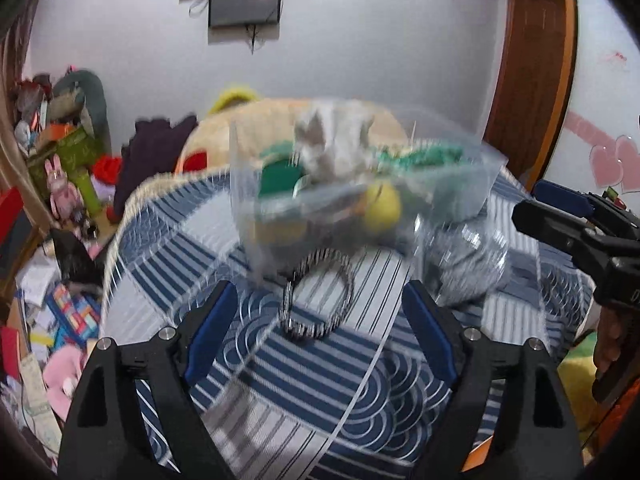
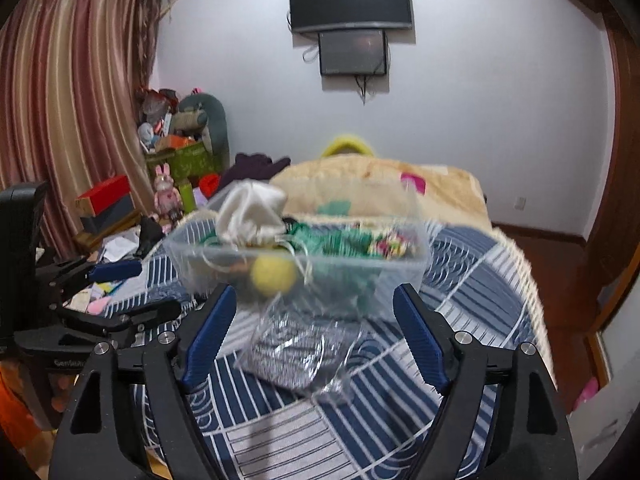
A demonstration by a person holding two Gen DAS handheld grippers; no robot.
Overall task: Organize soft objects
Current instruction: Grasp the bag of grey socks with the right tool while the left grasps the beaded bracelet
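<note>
Grippers, left (image 1: 316,312) and right (image 2: 314,320), are hovering open, empty; pouch (image 2: 296,352) lying ahead of right, needing grasping, binning into bin (image 2: 400,276).

A home bedroom: bed (image 2: 460,280) with striped cover, curtains (image 2: 72,100), wall TV (image 2: 351,2), plush toys (image 2: 200,120) piled in the corner

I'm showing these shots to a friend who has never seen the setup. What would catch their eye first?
Probably the clear plastic box in the middle of the blue-and-white striped bedspread, stuffed with soft things: a white cloth pouch on top, a yellow ball against the front wall, green fabric behind. In front of it lie a black-and-white striped ring and a see-through bag of grey striped cloth, framed by each open blue-padded claw.
</note>
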